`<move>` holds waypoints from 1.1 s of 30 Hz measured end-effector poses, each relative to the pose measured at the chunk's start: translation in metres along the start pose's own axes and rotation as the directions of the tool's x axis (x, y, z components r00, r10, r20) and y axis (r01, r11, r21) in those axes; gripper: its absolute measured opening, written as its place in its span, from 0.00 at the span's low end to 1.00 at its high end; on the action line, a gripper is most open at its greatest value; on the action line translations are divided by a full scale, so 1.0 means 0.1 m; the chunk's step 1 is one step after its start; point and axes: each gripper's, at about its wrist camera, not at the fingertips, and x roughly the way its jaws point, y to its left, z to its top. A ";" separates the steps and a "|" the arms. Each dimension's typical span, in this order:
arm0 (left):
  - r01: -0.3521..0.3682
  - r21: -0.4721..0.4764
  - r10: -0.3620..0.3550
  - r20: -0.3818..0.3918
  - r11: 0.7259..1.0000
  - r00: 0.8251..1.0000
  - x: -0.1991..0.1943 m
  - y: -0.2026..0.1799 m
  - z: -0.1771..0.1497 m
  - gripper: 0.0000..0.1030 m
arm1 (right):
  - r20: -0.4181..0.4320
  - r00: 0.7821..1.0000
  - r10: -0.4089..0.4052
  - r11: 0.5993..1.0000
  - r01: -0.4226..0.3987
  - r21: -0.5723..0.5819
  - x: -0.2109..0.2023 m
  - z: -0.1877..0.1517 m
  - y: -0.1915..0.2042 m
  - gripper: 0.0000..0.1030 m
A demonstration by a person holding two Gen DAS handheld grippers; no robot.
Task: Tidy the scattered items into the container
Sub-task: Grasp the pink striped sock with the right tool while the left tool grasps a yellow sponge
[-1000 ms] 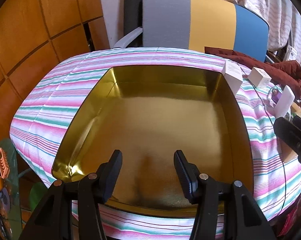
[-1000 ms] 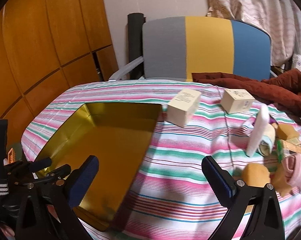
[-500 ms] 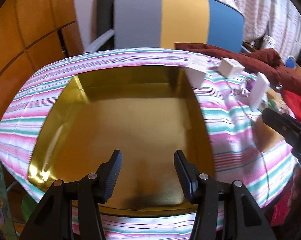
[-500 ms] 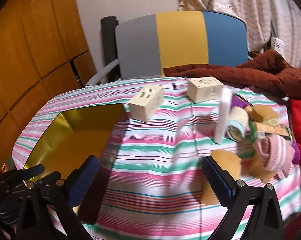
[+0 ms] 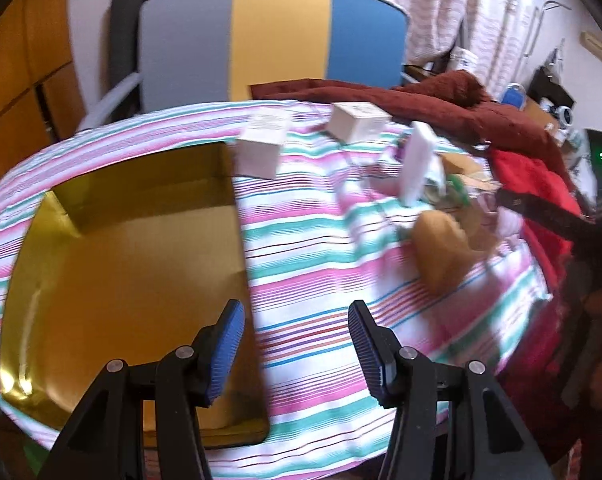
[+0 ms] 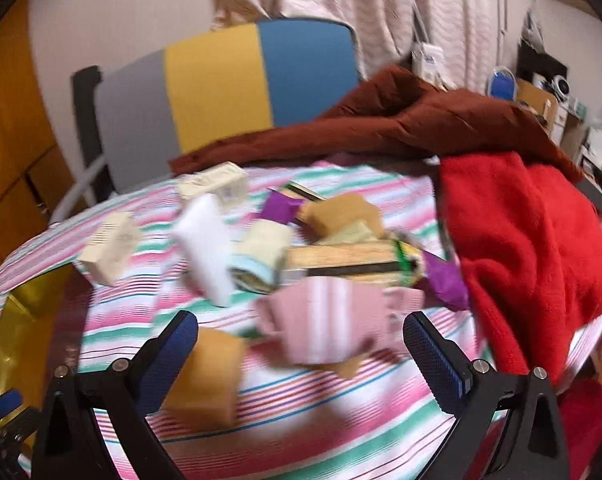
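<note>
A gold tin container (image 5: 121, 264) lies empty on the left of the striped tablecloth; its edge shows in the right wrist view (image 6: 17, 320). Scattered items lie to its right: cream boxes (image 5: 263, 146) (image 6: 109, 246), a white bar (image 6: 207, 244), a tan sponge block (image 6: 207, 380) (image 5: 441, 248), a pink striped cloth (image 6: 325, 324) and several wrappers. My left gripper (image 5: 297, 350) is open and empty over the container's right rim. My right gripper (image 6: 301, 358) is open wide and empty, just in front of the pink cloth and sponge.
A red cloth (image 6: 525, 256) and a dark brown garment (image 6: 421, 120) lie on the table's right and back. A grey, yellow and blue chair (image 5: 277, 40) stands behind the table. Wooden cabinets (image 5: 17, 92) are at the left.
Both grippers have swung to the right, from the container toward the pile of items. The right gripper is now close over the pink cloth. Both stay open and empty.
</note>
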 end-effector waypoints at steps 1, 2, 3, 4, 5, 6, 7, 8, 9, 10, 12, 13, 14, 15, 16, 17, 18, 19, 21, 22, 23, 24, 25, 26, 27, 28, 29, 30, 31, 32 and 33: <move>0.026 0.001 -0.026 -0.007 1.000 1.000 0.03 -0.04 0.02 0.53 | -0.027 1.000 -0.006 1.000 0.006 0.003 0.09 0.03 -0.05 1.00; 0.057 0.001 -0.057 -0.014 0.998 0.998 0.06 -0.10 0.04 0.54 | -0.040 0.999 -0.003 1.000 0.003 0.001 0.15 0.04 -0.07 0.99; 0.086 0.002 -0.086 -0.018 0.996 0.996 0.08 -0.14 0.06 0.55 | -0.046 0.999 0.000 1.000 0.000 -0.002 0.19 0.05 -0.07 0.97; 0.115 -0.001 -0.115 -0.023 0.993 0.993 0.10 -0.19 0.09 0.60 | -0.053 0.999 0.000 1.000 0.000 -0.008 0.23 0.06 -0.08 0.94; 0.130 -0.004 -0.131 -0.023 0.991 0.991 0.12 -0.23 0.11 0.63 | -0.062 0.998 -0.004 1.000 0.003 -0.022 0.30 0.07 -0.09 0.87; 0.153 -0.004 -0.153 -0.018 0.988 0.988 0.15 -0.27 0.13 0.67 | -0.067 0.998 -0.004 1.000 0.002 -0.031 0.32 0.06 -0.07 0.80; 0.173 0.002 -0.172 -0.015 0.985 0.985 0.18 -0.33 0.16 0.68 | -0.078 0.997 0.004 0.999 -0.007 -0.038 0.38 0.06 -0.06 0.75; 0.181 0.007 -0.181 -0.016 0.983 0.983 0.20 -0.38 0.18 0.68 | -0.104 0.994 0.019 0.999 -0.022 -0.027 0.45 0.05 -0.08 0.62; 0.189 0.012 -0.189 -0.015 0.982 0.982 0.23 -0.43 0.20 0.68 | -0.132 0.991 0.035 0.999 -0.037 -0.012 0.50 0.03 -0.09 0.59; 0.196 0.019 -0.196 -0.015 0.980 0.980 0.25 -0.47 0.22 0.68 | -0.149 0.988 0.047 0.999 -0.049 -0.005 0.54 0.02 -0.11 0.59; 0.201 0.038 -0.201 -0.026 0.979 0.979 0.34 -0.57 0.26 0.68 | -0.132 0.990 0.048 0.999 -0.051 -0.014 0.50 0.02 -0.11 0.54; 0.204 0.044 -0.203 -0.031 0.978 0.979 0.39 -0.61 0.29 0.68 | -0.124 0.991 0.059 0.998 -0.060 -0.007 0.49 0.02 -0.13 0.53; 0.214 0.055 -0.212 -0.040 0.975 0.976 0.44 -0.68 0.31 0.68 | -0.125 0.990 0.063 0.998 -0.063 0.000 0.49 0.01 -0.13 0.53; 0.227 0.059 -0.224 -0.042 0.972 0.974 0.48 -0.72 0.33 0.68 | -0.124 0.990 0.067 0.998 -0.066 0.008 0.49 0.00 -0.14 0.53; 0.242 0.062 -0.240 -0.043 0.968 0.970 0.52 -0.77 0.35 0.68 | -0.122 0.990 0.073 0.997 -0.072 0.019 0.48 0.00 -0.15 0.52; 0.260 0.065 -0.257 -0.050 0.963 0.965 0.57 -0.83 0.38 0.68 | -0.116 0.990 0.078 0.997 -0.075 0.029 0.46 0.00 -0.16 0.52; 0.281 0.067 -0.278 -0.057 0.957 0.959 0.61 -0.88 0.41 0.68 | -0.110 0.991 0.077 0.997 -0.074 0.037 0.46 0.01 -0.18 0.52; 0.297 0.066 -0.293 -0.059 0.953 0.954 0.63 -0.93 0.42 0.68 | -0.105 0.992 0.074 0.997 -0.070 0.043 0.45 0.02 -0.19 0.52; 0.304 0.060 -0.299 -0.075 0.951 0.951 0.72 -1.01 0.47 0.66 | -0.090 0.994 0.070 0.996 -0.064 0.065 0.43 0.03 -0.25 0.52; 0.315 0.053 -0.310 -0.084 0.948 0.947 0.76 -1.05 0.49 0.66 | -0.083 0.994 0.071 0.995 -0.064 0.077 0.42 0.04 -0.28 0.52; 0.322 0.044 -0.317 -0.088 0.946 0.944 0.81 -1.09 0.51 0.66 | -0.076 0.995 0.069 0.994 -0.062 0.085 0.39 0.05 -0.29 0.52; 0.319 0.038 -0.315 -0.094 0.947 0.945 0.84 -1.11 0.53 0.66 | -0.071 0.995 0.067 0.994 -0.060 0.091 0.39 0.05 -0.31 0.52; 0.315 0.038 -0.309 -0.105 0.948 0.945 0.89 -1.15 0.54 0.66 | -0.067 0.996 0.067 0.993 -0.060 0.099 0.38 0.06 -0.33 0.52; 0.308 0.048 -0.302 -0.112 0.950 0.947 0.93 -1.18 0.53 0.66 | -0.064 0.996 0.067 0.993 -0.060 0.104 0.37 0.06 -0.34 0.52; 0.298 0.061 -0.290 -0.117 0.952 0.950 0.95 -1.19 0.52 0.66 | -0.062 0.996 0.065 0.993 -0.058 0.107 0.37 0.07 -0.36 0.52; 0.280 0.080 -0.269 -0.126 0.957 0.955 1.00 -1.22 0.51 0.66 | -0.060 0.996 0.063 0.992 -0.056 0.110 0.37 0.07 -0.37 0.52; 0.258 0.112 -0.241 -0.141 0.960 0.960 1.06 -1.25 0.48 0.66 | -0.058 0.996 0.063 0.992 -0.056 0.113 0.36 0.08 -0.38 0.52; 0.248 0.135 -0.227 -0.151 0.959 0.962 1.09 -1.26 0.46 0.65 | -0.057 0.996 0.063 0.992 -0.057 0.115 0.36 0.08 -0.38 0.52; 0.244 0.152 -0.220 -0.157 0.958 0.963 1.12 -1.27 0.44 0.62 | -0.057 0.996 0.064 0.992 -0.057 0.115 0.37 0.08 -0.39 0.52; 0.249 0.164 -0.223 -0.158 0.955 0.962 1.14 -1.28 0.41 0.60 | -0.057 0.996 0.066 0.992 -0.060 0.113 0.37 0.08 -0.38 0.52; 0.258 0.168 -0.233 -0.155 0.951 0.960 1.15 -1.27 0.38 0.59 | -0.056 0.996 0.069 0.992 -0.063 0.108 0.36 0.08 -0.38 0.52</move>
